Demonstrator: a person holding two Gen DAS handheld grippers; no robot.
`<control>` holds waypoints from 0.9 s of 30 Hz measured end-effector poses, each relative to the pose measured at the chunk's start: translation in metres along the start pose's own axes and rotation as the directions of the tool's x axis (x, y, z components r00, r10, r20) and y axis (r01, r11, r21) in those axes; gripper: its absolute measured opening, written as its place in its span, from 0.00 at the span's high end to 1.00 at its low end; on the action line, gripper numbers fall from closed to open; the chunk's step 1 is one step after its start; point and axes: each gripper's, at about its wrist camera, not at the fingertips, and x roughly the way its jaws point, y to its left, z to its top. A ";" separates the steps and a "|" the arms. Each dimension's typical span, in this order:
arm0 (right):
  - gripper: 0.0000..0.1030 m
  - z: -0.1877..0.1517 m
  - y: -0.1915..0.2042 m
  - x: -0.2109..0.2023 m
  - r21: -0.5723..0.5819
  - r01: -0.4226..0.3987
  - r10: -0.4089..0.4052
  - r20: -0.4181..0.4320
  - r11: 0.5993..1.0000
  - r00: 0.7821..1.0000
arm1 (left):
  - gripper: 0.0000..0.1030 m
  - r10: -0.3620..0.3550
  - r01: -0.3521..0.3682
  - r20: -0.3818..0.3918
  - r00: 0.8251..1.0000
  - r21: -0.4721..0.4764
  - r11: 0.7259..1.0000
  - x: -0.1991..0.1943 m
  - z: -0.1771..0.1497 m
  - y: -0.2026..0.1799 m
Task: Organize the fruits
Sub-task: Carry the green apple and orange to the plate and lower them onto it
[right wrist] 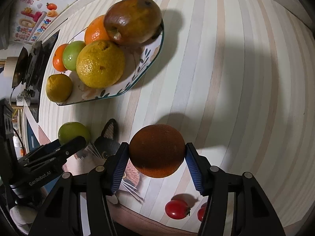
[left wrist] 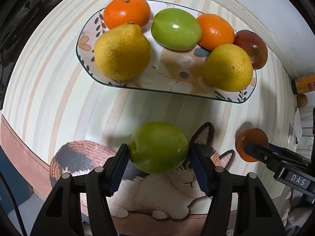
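My left gripper (left wrist: 158, 153) is shut on a green fruit (left wrist: 158, 147) and holds it above the cat-print mat, short of the plate. My right gripper (right wrist: 157, 153) is shut on a dark orange (right wrist: 157, 150) above the table; it shows in the left wrist view (left wrist: 253, 144) at the right. The patterned plate (left wrist: 177, 90) holds two yellow citrus (left wrist: 122, 52), a green fruit (left wrist: 176, 31), two oranges (left wrist: 126, 10) and a dark reddish fruit (left wrist: 253, 48). The plate also shows in the right wrist view (right wrist: 145, 66), upper left.
Two cherry tomatoes (right wrist: 176, 209) lie on the striped tablecloth (right wrist: 236, 78) near the front edge, under my right gripper. An orange box (left wrist: 305, 83) and a small brown fruit (left wrist: 302, 100) sit off the table's right side. Dark objects (right wrist: 33, 63) stand beyond the plate.
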 end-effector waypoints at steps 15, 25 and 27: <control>0.42 0.054 0.015 -0.041 0.078 -0.056 0.041 0.175 0.995 0.984 | 0.42 -0.067 0.051 0.160 0.985 0.104 0.993 -0.108 0.063 -0.023; 0.42 0.060 0.011 -0.037 0.096 -0.041 0.018 0.222 0.995 0.975 | 0.42 0.068 -0.091 0.119 0.991 0.199 0.976 -0.073 0.165 -0.041; 0.42 0.058 0.009 -0.038 0.099 -0.045 0.022 0.230 0.994 0.973 | 0.42 0.077 -0.092 0.077 0.994 0.219 0.971 -0.057 0.177 -0.043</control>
